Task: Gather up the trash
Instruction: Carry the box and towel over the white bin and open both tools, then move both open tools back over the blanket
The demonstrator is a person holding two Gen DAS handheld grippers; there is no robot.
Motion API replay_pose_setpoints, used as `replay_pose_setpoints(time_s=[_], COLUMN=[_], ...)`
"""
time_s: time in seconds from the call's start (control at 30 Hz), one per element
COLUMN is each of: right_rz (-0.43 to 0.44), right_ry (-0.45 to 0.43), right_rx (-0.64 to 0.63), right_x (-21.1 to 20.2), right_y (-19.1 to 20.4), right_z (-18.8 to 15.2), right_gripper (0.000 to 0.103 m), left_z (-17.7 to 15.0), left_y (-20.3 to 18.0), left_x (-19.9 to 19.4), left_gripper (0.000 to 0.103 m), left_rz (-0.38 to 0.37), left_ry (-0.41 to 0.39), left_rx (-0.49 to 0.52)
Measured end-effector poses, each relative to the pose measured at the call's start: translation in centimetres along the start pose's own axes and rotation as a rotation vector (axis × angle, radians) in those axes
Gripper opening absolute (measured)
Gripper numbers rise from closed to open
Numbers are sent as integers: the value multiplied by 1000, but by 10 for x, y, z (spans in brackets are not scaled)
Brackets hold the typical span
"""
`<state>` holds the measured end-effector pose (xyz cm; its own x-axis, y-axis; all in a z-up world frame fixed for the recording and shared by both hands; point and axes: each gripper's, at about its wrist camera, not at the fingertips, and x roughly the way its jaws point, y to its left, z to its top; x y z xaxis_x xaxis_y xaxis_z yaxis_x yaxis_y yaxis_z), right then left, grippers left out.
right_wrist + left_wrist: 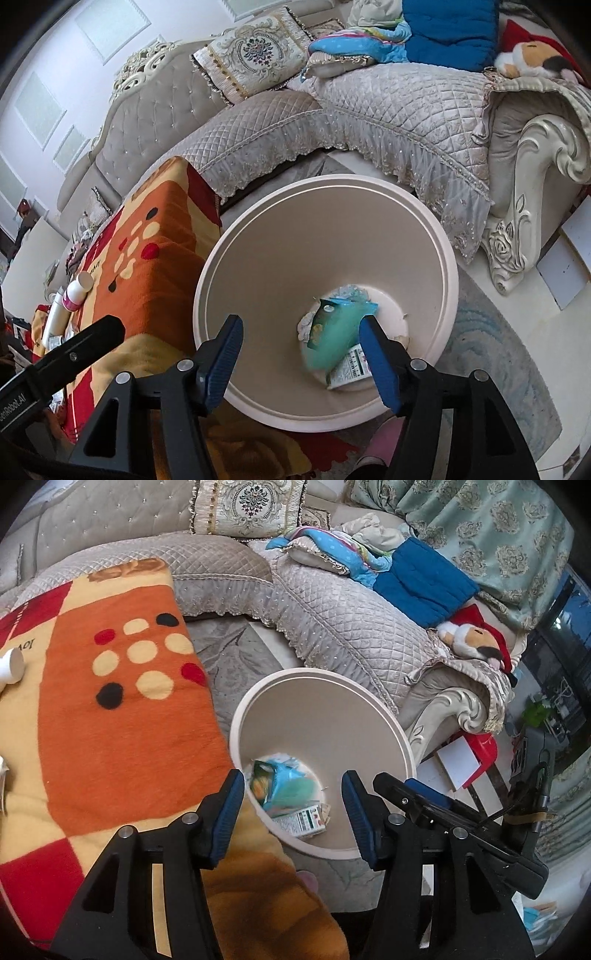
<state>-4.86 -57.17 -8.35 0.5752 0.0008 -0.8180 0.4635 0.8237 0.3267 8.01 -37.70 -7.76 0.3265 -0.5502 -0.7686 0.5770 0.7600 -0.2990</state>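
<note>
Both my grippers hang spread and empty over the bin.
Left gripper (293,805) and right gripper (301,354) frame the waste bin (436,236); snack packet (332,332) and carton (351,367) lie at its bottom, frame centre.

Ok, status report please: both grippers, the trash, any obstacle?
Left gripper open, empty. Right gripper open, empty. Wrappers lying in bin. White bottle left on blanket; nothing blocking.

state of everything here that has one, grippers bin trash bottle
left gripper: jaws open, holding nothing
right gripper: jaws open, holding nothing
trash bin: upright, open-topped
teal packet: in the bin, blurred
small carton: lying on the bin bottom
white bottle: lying on the blanket
</note>
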Motion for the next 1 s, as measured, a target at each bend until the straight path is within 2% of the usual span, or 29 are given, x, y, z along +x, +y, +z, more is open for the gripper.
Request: replay_pose_setpoints(time_s=[0.57, 1.0], right_rz=[-23, -26], right_ry=[12, 13], right_rx=[-79, -206], right_x=[-7, -12], right_y=[26, 73], right_z=[-13, -31], right_gripper=[63, 68], left_z=[-10, -26], left_y=[23, 57], left_x=[-23, -51], left_gripper=[53, 53], left_rz=[67, 131], left_ry=[-23, -47], left_rx=[-31, -80])
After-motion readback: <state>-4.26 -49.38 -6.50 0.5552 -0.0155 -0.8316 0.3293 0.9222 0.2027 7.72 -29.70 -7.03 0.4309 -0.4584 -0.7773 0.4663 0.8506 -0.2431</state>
